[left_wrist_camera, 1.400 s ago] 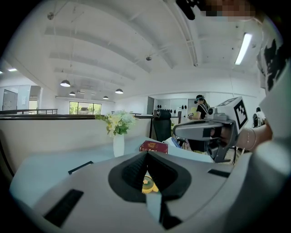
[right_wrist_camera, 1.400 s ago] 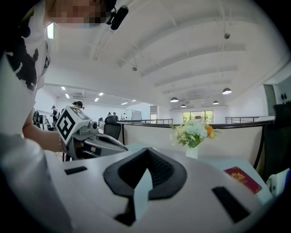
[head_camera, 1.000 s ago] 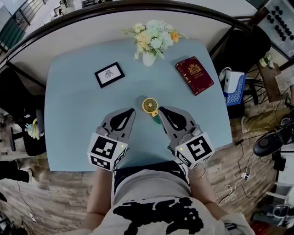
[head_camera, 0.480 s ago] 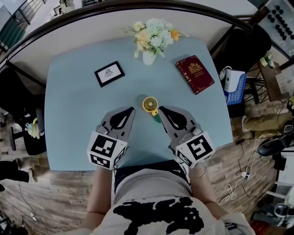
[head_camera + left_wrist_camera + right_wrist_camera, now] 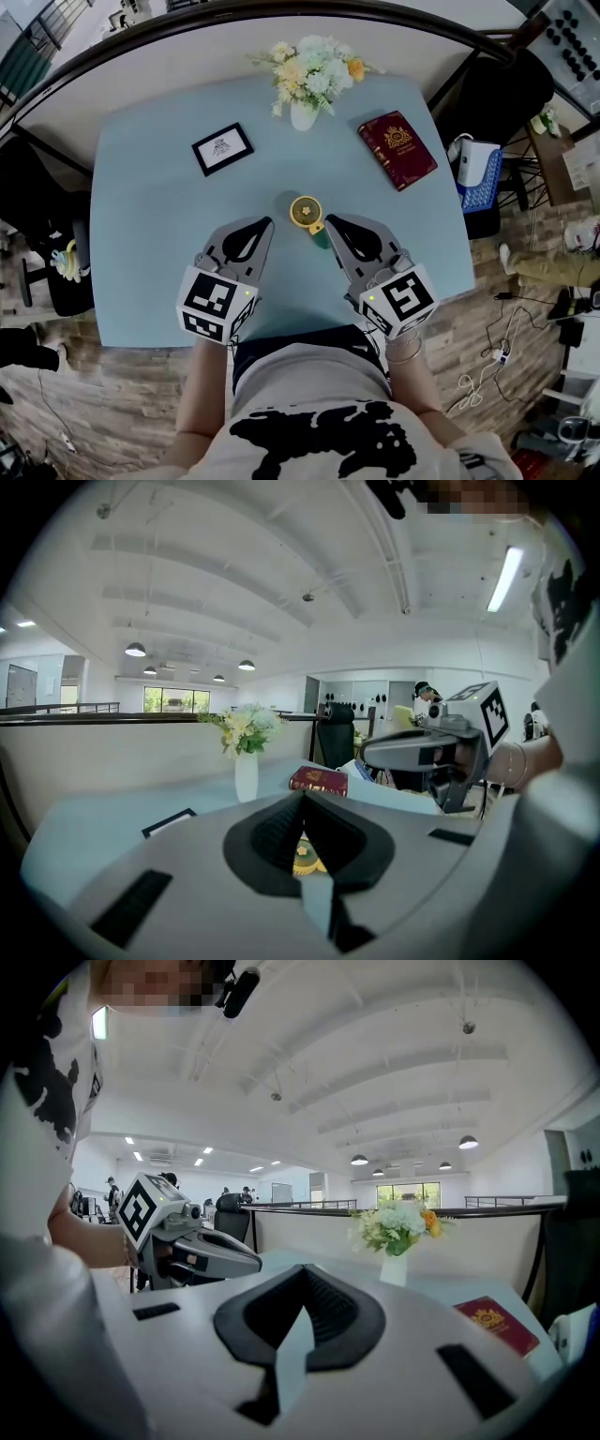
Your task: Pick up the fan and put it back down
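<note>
**Both grippers closed and empty, fan standing between their tips**

We hold the left gripper (image 5: 269,223) and the right gripper (image 5: 328,221) low over the near half of the pale blue table (image 5: 150,234), their noses angled in toward each other. The small yellow fan (image 5: 306,213) stands on the table just beyond the two tips and between them. Its teal base sits just beside the right gripper's nose, and we cannot tell whether they touch.

In the left gripper view the jaws are pressed together at the tip with nothing pinched. The fan shows only through the opening behind the tip. In the right gripper view the jaws are likewise fully together and hold nothing.

At the far edge stands a white vase of flowers (image 5: 303,117). A black picture frame (image 5: 223,151) lies to the far left and a red book (image 5: 397,152) to the far right, all well apart from the fan.
</note>
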A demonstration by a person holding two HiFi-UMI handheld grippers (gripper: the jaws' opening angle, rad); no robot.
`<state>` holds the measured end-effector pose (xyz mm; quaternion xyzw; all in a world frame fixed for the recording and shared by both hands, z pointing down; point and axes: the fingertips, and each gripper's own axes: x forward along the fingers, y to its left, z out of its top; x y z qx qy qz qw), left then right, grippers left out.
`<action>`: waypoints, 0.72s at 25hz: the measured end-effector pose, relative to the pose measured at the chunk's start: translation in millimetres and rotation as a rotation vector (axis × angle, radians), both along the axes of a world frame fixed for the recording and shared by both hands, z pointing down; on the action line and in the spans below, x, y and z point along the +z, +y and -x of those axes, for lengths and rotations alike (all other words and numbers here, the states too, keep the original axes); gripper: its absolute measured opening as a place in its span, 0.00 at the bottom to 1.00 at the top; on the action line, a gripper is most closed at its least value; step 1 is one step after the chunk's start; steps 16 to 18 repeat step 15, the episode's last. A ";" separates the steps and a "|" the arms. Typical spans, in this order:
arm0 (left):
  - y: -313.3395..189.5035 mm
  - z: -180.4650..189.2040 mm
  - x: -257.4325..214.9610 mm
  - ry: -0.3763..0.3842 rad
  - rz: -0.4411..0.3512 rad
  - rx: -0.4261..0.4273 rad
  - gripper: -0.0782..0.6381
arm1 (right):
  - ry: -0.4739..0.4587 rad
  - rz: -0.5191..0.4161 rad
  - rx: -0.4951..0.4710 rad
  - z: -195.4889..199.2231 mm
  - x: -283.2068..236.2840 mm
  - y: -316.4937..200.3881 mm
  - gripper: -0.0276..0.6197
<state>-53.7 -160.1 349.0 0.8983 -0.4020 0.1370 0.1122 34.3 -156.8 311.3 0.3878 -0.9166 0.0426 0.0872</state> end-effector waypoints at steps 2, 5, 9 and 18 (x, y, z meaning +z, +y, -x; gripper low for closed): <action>0.8 -0.4 0.6 -0.004 0.002 0.003 0.13 | 0.001 0.004 -0.001 -0.2 1.5 -0.2 0.05; 1.2 -1.8 0.6 -0.006 0.004 0.004 0.13 | 0.004 0.005 -0.002 -1.7 1.7 -0.9 0.05; 1.1 -1.0 1.3 -0.006 0.009 0.005 0.13 | 0.006 0.008 0.001 -1.9 1.7 -0.9 0.05; 0.0 -2.4 2.4 -0.007 0.015 0.011 0.13 | 0.015 0.009 0.004 -4.7 2.3 -1.7 0.05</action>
